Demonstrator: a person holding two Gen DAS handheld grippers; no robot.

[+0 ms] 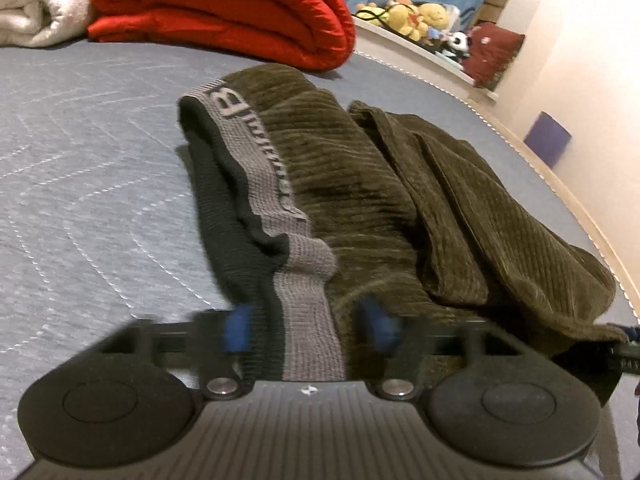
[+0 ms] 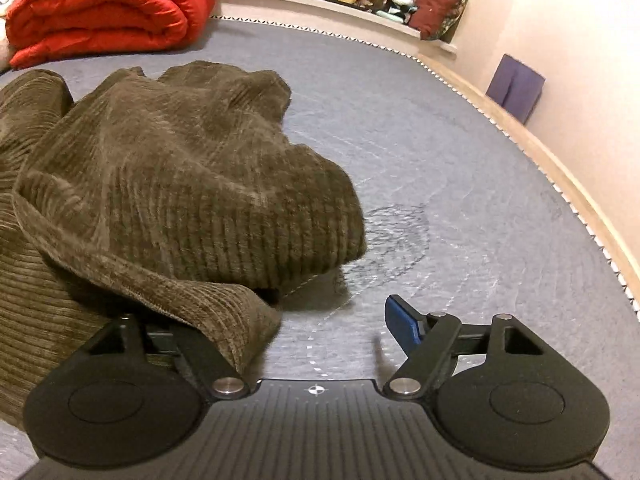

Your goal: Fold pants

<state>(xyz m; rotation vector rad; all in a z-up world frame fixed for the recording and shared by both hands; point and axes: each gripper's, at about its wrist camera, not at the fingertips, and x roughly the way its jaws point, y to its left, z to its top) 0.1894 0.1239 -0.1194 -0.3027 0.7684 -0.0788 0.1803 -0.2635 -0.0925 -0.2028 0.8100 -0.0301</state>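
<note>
1. The olive-green corduroy pants [image 1: 360, 184] lie crumpled on the grey quilted bed [image 1: 88, 152], their grey elastic waistband [image 1: 304, 300] running between the left gripper [image 1: 310, 326] jaws, which are narrowed on it; confirm a firm pinch before lifting.
2. The right gripper [image 2: 320, 332] jaws stand apart, its left finger under a cloth edge; close on that edge.
3. Then draw both ends apart to flatten.

Right gripper [image 2: 316, 332] left finger under pants [image 2: 168, 184], left gripper [image 1: 308, 328] fingertips blurred
</note>
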